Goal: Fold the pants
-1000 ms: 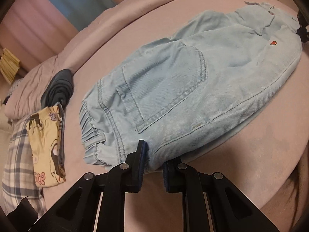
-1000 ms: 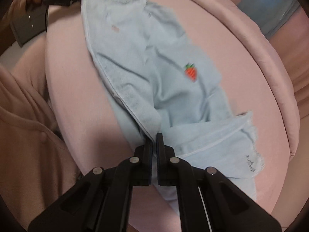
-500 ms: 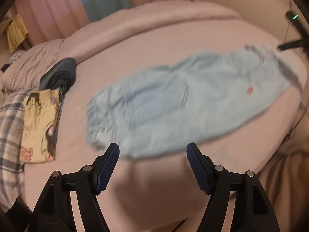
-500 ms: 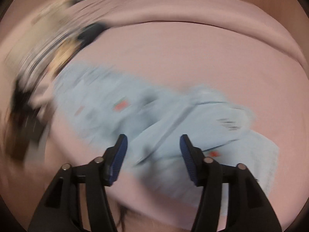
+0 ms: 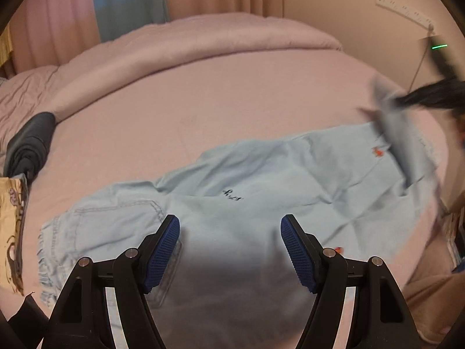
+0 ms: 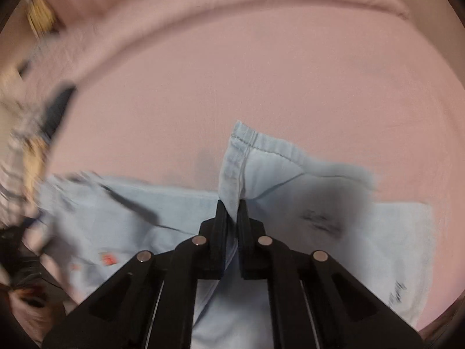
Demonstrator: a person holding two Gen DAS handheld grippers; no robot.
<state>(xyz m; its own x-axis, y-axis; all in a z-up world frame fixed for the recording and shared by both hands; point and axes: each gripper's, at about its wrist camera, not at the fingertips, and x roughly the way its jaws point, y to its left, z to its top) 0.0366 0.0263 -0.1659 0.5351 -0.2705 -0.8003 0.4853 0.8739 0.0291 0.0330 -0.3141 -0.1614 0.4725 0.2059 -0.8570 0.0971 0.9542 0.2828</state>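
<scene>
Left wrist view showed the left gripper (image 5: 229,250) spread wide and empty above the light-blue pants (image 5: 261,192), which lay flat across the pink bed (image 5: 203,96) — waistband end near a dark rolled garment (image 5: 27,145). In the right wrist view, the right gripper (image 6: 231,212) pinched a stitched hem corner of the pants (image 6: 241,157), lifting it — the rest stayed on the bed (image 6: 261,72).

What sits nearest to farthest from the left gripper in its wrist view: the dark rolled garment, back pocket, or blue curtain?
From the left gripper:
1. Back pocket on the pants, just left of the open jaws.
2. Dark rolled garment, far left on the bed.
3. Blue curtain, behind the bed, upper left.
</scene>
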